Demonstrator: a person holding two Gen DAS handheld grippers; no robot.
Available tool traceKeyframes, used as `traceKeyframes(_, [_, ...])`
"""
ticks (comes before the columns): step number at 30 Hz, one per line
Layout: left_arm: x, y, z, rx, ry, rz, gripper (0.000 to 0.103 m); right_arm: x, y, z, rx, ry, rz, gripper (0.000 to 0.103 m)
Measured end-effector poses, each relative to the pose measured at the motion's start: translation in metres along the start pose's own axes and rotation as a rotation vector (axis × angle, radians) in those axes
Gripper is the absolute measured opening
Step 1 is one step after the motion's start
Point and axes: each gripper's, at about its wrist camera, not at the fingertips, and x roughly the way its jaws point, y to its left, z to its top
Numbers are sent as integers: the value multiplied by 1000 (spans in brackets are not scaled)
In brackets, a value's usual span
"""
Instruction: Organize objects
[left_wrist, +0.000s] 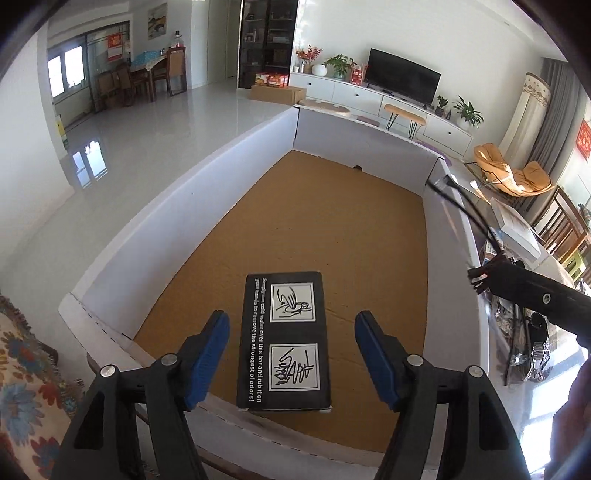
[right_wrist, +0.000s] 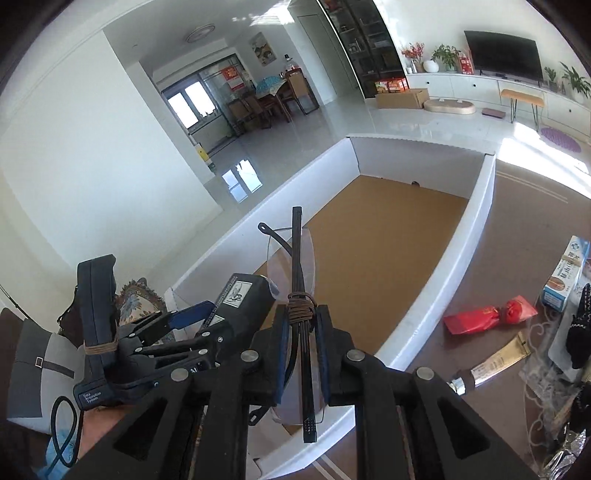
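A bright living room with a glossy pale floor, and close by a brown table (right_wrist: 517, 229) carrying a wide, shallow white box (left_wrist: 177, 206) with a cardboard-brown bottom. Nearest, the left gripper (left_wrist: 291, 354) hangs over the near end of the box, its blue pads spread wide and clear of the black carton (left_wrist: 284, 339) that lies flat on the box bottom between them. The right gripper (right_wrist: 302, 347) is pinched on a pair of clear safety glasses (right_wrist: 291, 258) with black arms, held above the box's near rim. On the table to the right lie a red packet (right_wrist: 476, 319), a gold tube (right_wrist: 495, 362) and a blue-and-white carton (right_wrist: 565, 277). Far off stand a television (left_wrist: 402, 75) and a dining table (left_wrist: 147, 70).
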Motion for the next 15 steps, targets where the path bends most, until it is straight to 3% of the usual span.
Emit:
traceKeyframes(2, [-5, 0, -4, -6, -27, 12, 80, 20, -2, 0, 38, 35, -6, 47])
traceKeyframes(5, [-27, -5, -15, -5, -90, 4, 80, 9, -13, -12, 59, -13, -24, 59])
traceKeyframes(7, [-47, -21, -25, 2, -129, -34, 80, -11, -24, -28, 40, -58, -70, 73])
traceKeyframes(11, [-87, -82, -59, 75, -185, -236, 85, -70, -58, -76, -26, -160, -260, 82])
traceKeyframes(13, [-102, -122, -82, 137, -205, -345, 100, -106, -83, -107, -32, -214, -378, 85])
traceKeyframes(15, [-106, -161, -106, 185, -202, -437, 103, -140, -114, -143, -6, -245, -499, 86])
